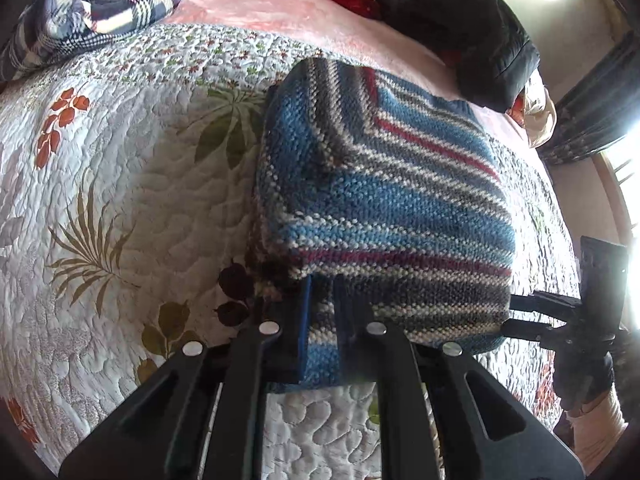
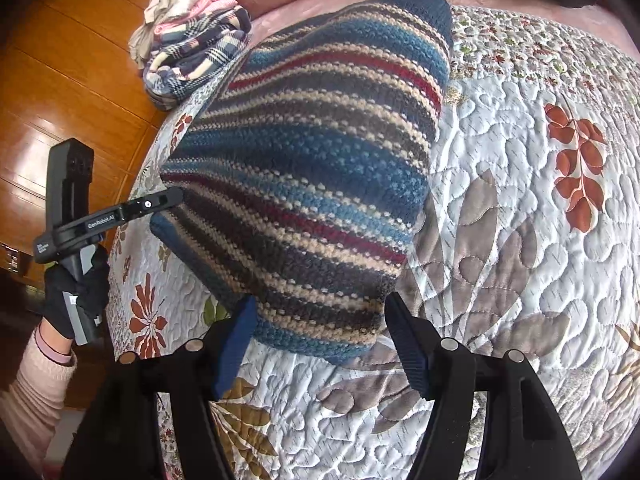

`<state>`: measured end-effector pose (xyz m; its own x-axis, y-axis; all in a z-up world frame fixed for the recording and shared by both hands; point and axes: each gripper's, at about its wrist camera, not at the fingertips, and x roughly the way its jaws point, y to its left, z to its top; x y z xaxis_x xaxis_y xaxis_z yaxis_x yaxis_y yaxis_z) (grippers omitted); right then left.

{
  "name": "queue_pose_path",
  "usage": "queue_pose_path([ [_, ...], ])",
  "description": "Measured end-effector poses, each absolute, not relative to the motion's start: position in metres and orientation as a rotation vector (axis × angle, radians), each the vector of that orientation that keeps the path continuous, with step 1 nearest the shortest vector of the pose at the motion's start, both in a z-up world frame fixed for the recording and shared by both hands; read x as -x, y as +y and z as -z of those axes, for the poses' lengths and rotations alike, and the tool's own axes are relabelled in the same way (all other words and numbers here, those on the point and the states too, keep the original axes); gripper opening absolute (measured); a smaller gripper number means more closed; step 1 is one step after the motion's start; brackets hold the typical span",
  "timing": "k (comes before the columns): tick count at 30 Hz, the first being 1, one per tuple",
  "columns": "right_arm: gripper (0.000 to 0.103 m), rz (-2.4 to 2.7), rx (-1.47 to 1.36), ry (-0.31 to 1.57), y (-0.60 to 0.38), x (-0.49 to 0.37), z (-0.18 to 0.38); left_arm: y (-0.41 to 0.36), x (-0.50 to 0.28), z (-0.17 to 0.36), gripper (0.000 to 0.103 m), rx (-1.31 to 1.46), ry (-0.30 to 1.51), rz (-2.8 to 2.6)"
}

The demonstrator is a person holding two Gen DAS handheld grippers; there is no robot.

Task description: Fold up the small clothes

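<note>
Knit striped sweater (image 1: 384,216) lies folded on the quilted bed (image 1: 132,184), near the edge. Left gripper (image 1: 322,308) jaws clamp its near hem. Right gripper (image 2: 320,320) jaws are spread wide, straddling the other near corner without pinching it. Plaid pile (image 2: 196,60) sits at the far end. My call for the fold: close the right on the corner first, lift both evenly, keep the hem taut, lay it square onto the far edge.
</note>
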<state>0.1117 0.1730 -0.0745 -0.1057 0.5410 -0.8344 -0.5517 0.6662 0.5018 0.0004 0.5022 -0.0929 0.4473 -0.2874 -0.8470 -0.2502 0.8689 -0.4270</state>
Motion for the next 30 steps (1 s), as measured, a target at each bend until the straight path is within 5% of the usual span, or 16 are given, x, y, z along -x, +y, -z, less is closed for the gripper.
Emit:
queue_pose_path([
  [4, 0.067, -0.927, 0.010, 1.398, 0.174, -0.113, 0.073, 0.509, 0.004, 0.090, 0.015, 0.610, 1.103, 0.060],
  [8, 0.067, -0.941, 0.005, 1.366, 0.168, -0.120, 0.061, 0.526, 0.003, 0.073, 0.051, 0.740, 1.054, 0.135],
  [10, 0.067, -0.948, -0.031, 1.358, 0.165, -0.128, 0.055, 0.531, -0.004, 0.066, 0.059, 0.749, 1.048, 0.157],
  [23, 0.069, -0.931, -0.079, 1.366, 0.158, -0.152, 0.054, 0.551, 0.012, 0.035, 0.060, 0.763, 0.997, 0.151],
  [30, 0.070, -0.943, -0.128, 1.380, 0.168, -0.170, 0.058, 0.571, -0.033, 0.077, 0.070, 0.836, 1.082, 0.186],
])
